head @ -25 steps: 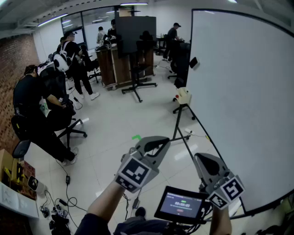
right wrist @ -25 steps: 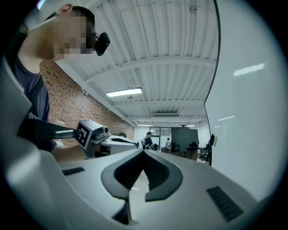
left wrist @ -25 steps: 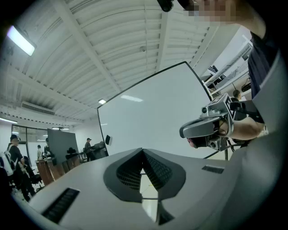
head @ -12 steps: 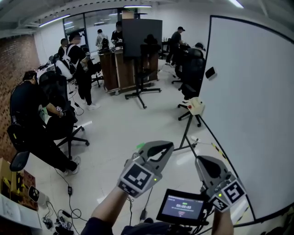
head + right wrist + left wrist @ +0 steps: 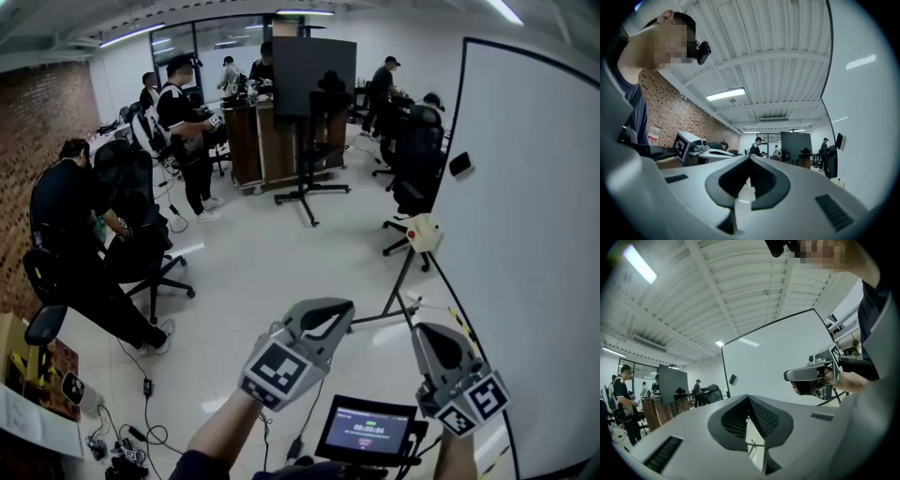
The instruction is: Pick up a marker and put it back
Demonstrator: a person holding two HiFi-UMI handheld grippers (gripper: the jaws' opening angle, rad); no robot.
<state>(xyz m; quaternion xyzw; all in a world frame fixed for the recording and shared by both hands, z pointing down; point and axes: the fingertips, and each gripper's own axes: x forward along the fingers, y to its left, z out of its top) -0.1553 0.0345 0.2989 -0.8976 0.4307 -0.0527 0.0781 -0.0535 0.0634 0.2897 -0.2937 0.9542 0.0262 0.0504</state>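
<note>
Partly cropped whiteboard, left gripper and right gripper jaws together

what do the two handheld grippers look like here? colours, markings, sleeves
Both look alike. The left gripper and the right gripper have smooth light-grey plastic shells tapering to a point, with black ribbed jaw pads. Each carries a white cube with black square markers. The person wears a dark blue short-sleeved top.

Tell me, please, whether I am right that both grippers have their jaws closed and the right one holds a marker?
Not quite: the right gripper holds no marker; the right gripper view shows its jaws closed on nothing. The left gripper does have its jaws closed as well.
</note>
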